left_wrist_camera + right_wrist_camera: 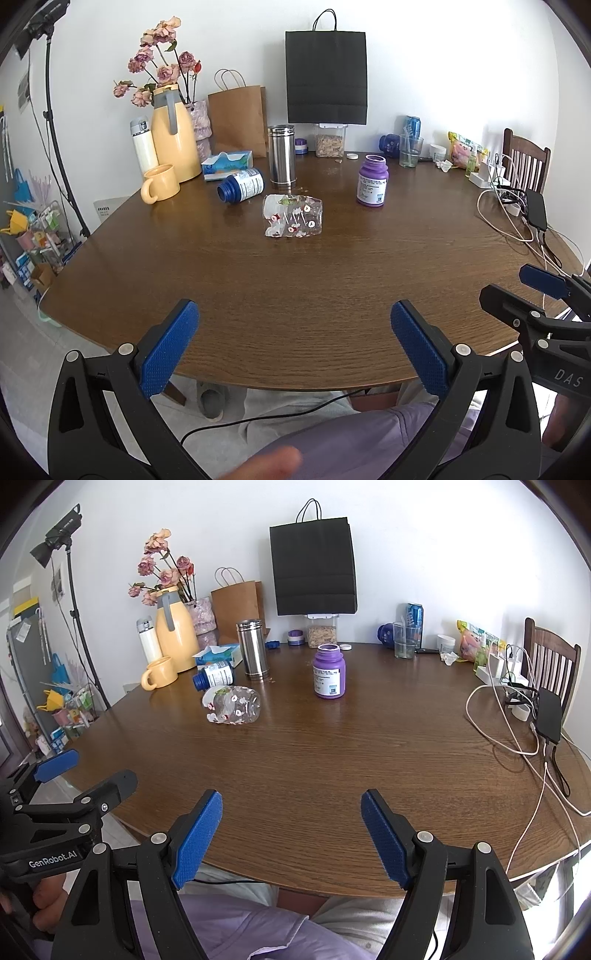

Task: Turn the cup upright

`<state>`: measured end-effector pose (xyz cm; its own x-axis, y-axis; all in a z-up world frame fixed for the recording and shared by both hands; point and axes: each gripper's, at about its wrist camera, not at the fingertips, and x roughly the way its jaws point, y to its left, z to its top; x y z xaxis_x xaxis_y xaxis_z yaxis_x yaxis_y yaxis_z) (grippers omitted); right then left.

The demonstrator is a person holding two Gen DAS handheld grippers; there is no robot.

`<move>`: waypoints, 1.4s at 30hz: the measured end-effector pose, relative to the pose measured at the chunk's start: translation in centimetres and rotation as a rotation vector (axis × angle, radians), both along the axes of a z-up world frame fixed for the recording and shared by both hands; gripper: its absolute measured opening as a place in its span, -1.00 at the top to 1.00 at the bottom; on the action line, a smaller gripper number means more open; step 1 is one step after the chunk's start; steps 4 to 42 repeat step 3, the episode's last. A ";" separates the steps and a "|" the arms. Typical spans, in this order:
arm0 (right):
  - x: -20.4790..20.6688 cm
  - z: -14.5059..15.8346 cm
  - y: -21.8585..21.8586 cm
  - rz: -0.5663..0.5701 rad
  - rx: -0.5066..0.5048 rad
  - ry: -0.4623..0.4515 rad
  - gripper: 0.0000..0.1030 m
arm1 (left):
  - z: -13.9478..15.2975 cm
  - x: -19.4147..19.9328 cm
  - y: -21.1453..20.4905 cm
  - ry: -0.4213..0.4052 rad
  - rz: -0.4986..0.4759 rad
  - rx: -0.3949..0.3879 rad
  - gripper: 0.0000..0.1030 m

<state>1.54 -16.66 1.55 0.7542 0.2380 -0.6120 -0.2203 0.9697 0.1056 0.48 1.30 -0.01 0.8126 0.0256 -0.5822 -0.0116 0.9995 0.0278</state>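
Note:
A clear glass cup (293, 216) with small red and white prints lies on its side near the middle of the brown wooden table (295, 295); the right wrist view shows the cup (232, 705) left of centre. My left gripper (294, 354) hovers open over the near table edge, well short of the cup, nothing between its blue pads. My right gripper (291, 840) is also open and empty at the near edge, with the cup far ahead and to its left. Each gripper shows in the other's view: the right gripper (532, 291) and the left gripper (88, 771).
Beyond the cup are a fallen blue bottle (242, 188), a steel canister (282, 154), a purple jar (372, 180), a yellow mug (160, 182) and a yellow jug (171, 136). Cables and a black power bank (548, 714) lie at the right, by a chair (550, 653).

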 end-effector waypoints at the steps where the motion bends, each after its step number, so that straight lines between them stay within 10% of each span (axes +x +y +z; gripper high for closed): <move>1: -0.1 0.0 0.0 0.000 0.000 -0.001 -0.58 | 0.0 0.0 0.0 0.000 -0.001 0.000 -1.00; 42: -0.1 0.0 0.0 -0.001 0.000 -0.001 -0.58 | 0.0 -0.1 -0.1 -0.005 -0.006 0.003 -1.00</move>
